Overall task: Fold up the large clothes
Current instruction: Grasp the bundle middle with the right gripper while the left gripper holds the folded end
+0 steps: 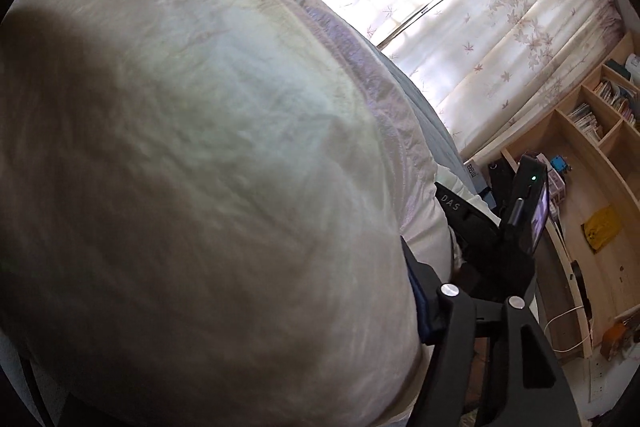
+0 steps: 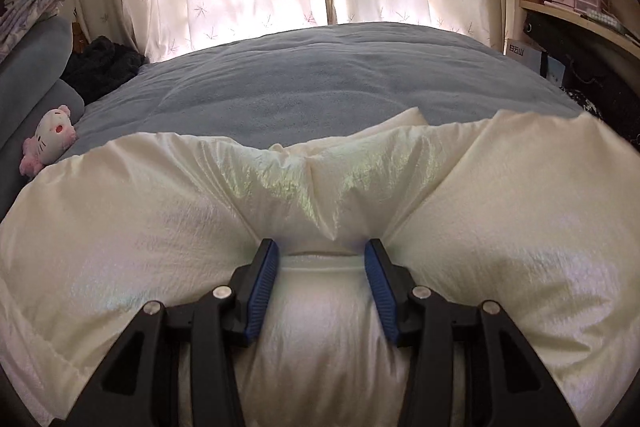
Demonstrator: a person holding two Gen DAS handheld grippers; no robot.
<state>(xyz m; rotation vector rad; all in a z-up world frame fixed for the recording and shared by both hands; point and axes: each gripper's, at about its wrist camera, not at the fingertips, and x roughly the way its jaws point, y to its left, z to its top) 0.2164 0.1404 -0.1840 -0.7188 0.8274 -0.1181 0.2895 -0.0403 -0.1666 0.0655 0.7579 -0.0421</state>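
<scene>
Blue bed (image 2: 320, 79) shows only rightward, right hand-held gripper (image 2: 322, 259) wide astride cream jacket (image 2: 160, 227); left hand-held gripper's (image 1: 472, 311) spread unclear.

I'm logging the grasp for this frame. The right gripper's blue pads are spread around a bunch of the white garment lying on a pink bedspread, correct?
Not quite: the bedspread is grey-blue, not pink, as the right wrist view shows. The rest holds: the right gripper has its blue pads spread around a bunch of the white garment lying on it.
</scene>
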